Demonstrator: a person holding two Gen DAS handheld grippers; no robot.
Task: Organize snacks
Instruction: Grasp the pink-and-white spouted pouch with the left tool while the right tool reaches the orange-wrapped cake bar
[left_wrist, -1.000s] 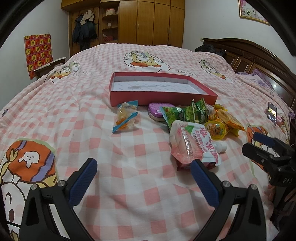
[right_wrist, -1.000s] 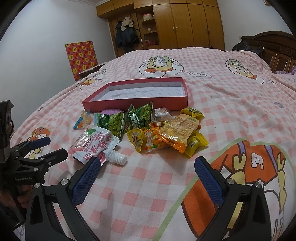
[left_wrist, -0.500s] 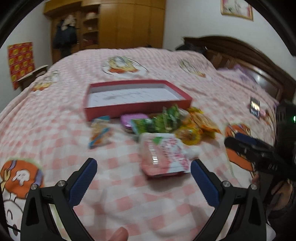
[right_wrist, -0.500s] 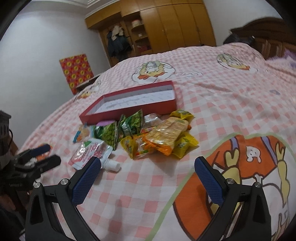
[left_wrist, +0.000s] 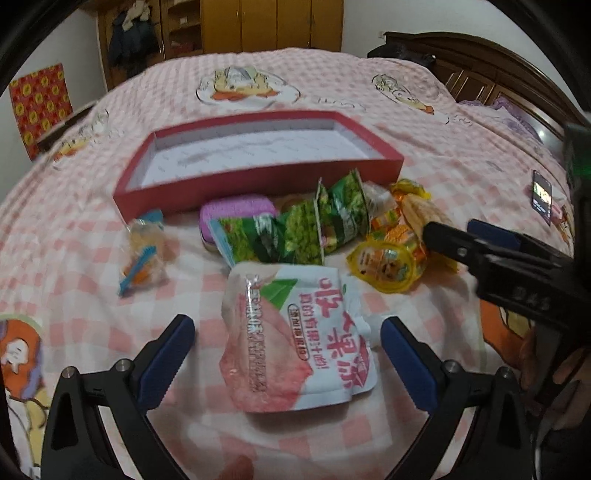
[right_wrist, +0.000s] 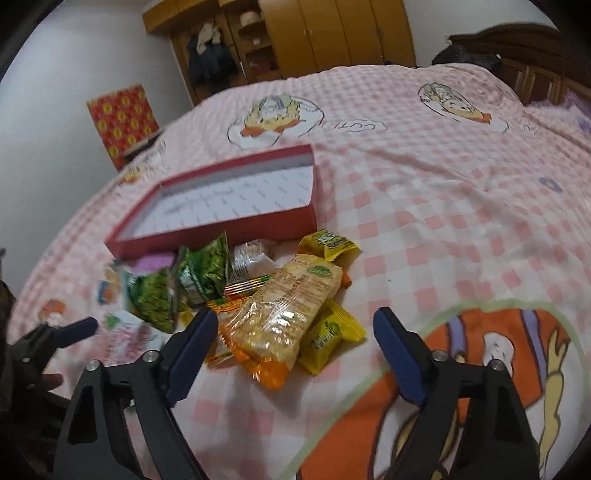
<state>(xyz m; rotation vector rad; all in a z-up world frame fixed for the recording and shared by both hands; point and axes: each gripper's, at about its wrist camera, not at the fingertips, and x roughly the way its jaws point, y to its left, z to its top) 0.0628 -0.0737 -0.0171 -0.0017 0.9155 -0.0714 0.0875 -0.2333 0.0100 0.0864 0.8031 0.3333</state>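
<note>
Approach phase of the first pick, with every snack outside the box. Left wrist view: left claw (left_wrist: 286, 349) stands wide, blue pads either side of the pink-and-white spouted drink pouch (left_wrist: 295, 339), which lies flat on the checked bedspread (left_wrist: 92, 236); whether the pads touch it cannot be told. Beyond lie green snack packets (left_wrist: 295, 229), a purple tin (left_wrist: 236, 208), a jelly cup (left_wrist: 386, 262) and a small clipped bag (left_wrist: 144, 251), all just in front of the red box (left_wrist: 258, 177), which holds nothing. Right wrist view: right claw (right_wrist: 295, 345) is closing, its jaws framing the orange cracker packet (right_wrist: 288, 310) that rests on yellow packets (right_wrist: 328, 336); the pads appear clear of it. Next move, judged: each claw must settle lower, pinch its packet without crushing, lift, then carry to the box.
</note>
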